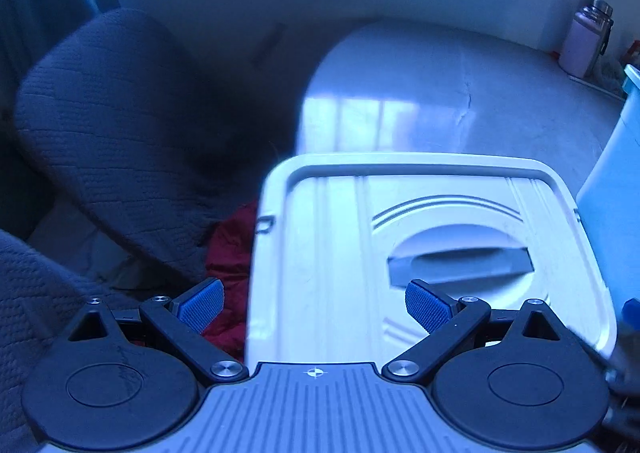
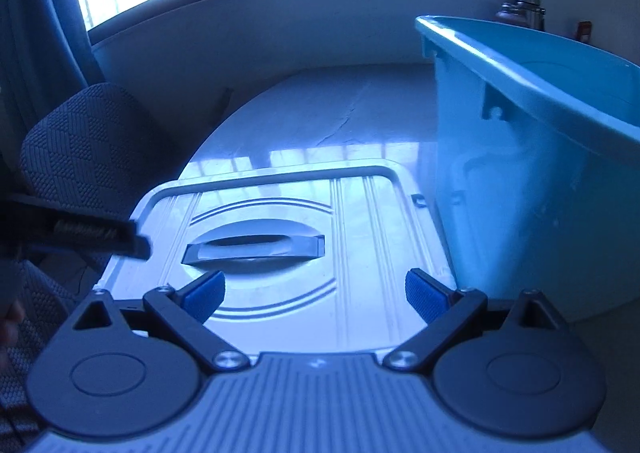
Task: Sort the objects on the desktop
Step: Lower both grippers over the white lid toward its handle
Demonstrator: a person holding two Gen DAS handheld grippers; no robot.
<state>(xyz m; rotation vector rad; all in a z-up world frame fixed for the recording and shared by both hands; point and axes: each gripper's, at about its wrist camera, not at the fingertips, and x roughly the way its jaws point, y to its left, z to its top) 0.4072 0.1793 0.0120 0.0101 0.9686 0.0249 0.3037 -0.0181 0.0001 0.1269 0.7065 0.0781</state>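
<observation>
Taking the white bin lid (image 1: pixel 432 253) as the landmark: it lies flat on the pale desk (image 1: pixel 400 93), off the blue storage bin (image 2: pixel 540 173) that stands just to its right. No loose desktop objects show on the desk in either view, and the bin's inside is mostly hidden, so whether the sorting is finished cannot be told. My judgement is that the work is at one end or the other: either the lid has been set aside before filling begins, or the objects are already stowed and the lid remains to be put on.

Left of the lid, off the desk edge, a dark upholstered chair (image 1: pixel 112 125) stands with a red cloth (image 1: pixel 230 273) below it. Far beyond the lid to the right, a pink bottle (image 1: pixel 584 41) sits at the desk's back.

The left gripper (image 1: pixel 315 303) hovers low over the lid's left near part, its blue pads spread wide with nothing between them, one pad off the lid's left edge and the other near the recessed grey handle (image 1: pixel 460 267). The right gripper (image 2: pixel 315 293) hangs over the lid's near edge, pointed toward the handle, likewise spread wide and empty, with the bin just to its right.
</observation>
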